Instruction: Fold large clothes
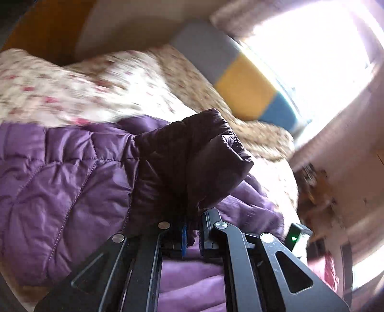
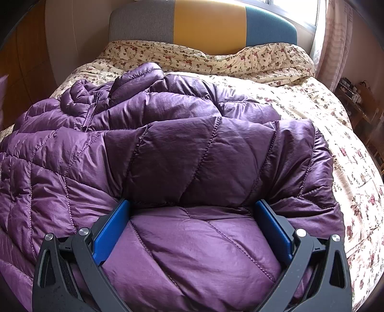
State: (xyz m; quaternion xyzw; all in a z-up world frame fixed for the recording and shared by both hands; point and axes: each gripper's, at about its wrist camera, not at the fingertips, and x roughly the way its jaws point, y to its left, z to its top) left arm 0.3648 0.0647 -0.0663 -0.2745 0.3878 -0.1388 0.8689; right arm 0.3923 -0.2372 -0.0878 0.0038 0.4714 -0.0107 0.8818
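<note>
While the purple puffer jacket (image 2: 182, 153) is sprawled across the bed, most of it is bunched up in a heap on the floral duvet (image 2: 300, 96), zipper (image 2: 90, 115) showing near the far left of the pile. One chunk of it, looks like a sleeve or a hem end (image 1: 192, 156), is lifted up off the rest and sticking up in the left wrist view, darker because it's in shadow.

That raised bit is pinched by the left gripper (image 1: 193, 236), fingers squeezed narrow with the fabric caught between them. Left view is pretty blurry so can't say much more about the grip.

Right gripper (image 2: 192, 225) is spread wide, blue pads on its fingers (image 2: 110, 230) either side of a puffy quilted panel, pressed down against the jacket but not clamped on anything as far as I can see.

Past the jacket there's the headboard (image 2: 208, 24) in grey, yellow and teal blocks, a bright window (image 2: 295, 9) behind it with a pink curtain (image 2: 336, 43) on the right, and some cluttered shelf stuff (image 2: 355, 98) by the wall.
</note>
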